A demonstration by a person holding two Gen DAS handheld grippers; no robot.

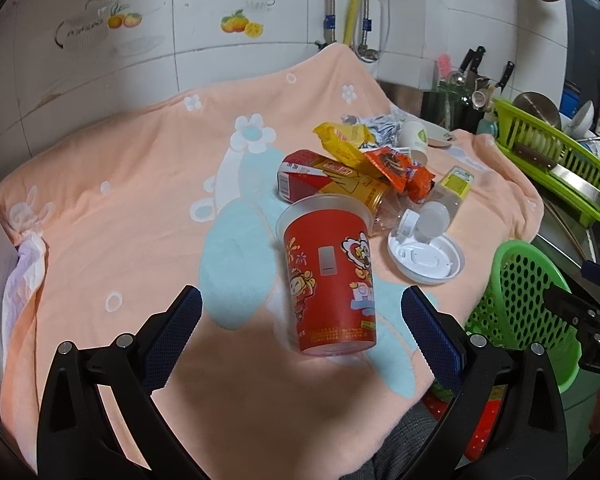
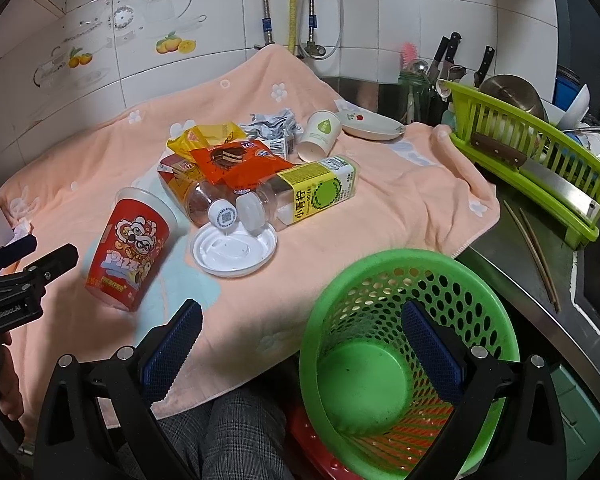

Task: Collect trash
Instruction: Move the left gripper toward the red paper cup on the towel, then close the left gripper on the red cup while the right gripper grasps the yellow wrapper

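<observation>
A red snack cup (image 1: pixel 330 276) stands on the peach towel (image 1: pixel 120 184), just ahead of my open, empty left gripper (image 1: pixel 302 336); it also shows in the right wrist view (image 2: pixel 130 248). Behind it lies a trash pile: a white lid (image 2: pixel 234 250), a clear bottle with a yellow-green label (image 2: pixel 300 196), an orange wrapper (image 2: pixel 236 162), a yellow wrapper (image 2: pixel 204 136), a red carton (image 1: pixel 312 178), crumpled foil (image 2: pixel 272 124) and a paper cup (image 2: pixel 320 134). My right gripper (image 2: pixel 302 340) is open and empty above the rim of an empty green perforated basket (image 2: pixel 380 364).
A green dish rack (image 2: pixel 540 160) with a cleaver, bowls and a pot stands at the right. A knife holder (image 2: pixel 444 68) and a small plate (image 2: pixel 372 124) are behind the pile. Chopsticks (image 2: pixel 534 248) lie on the steel counter. The tiled wall and pipes are behind.
</observation>
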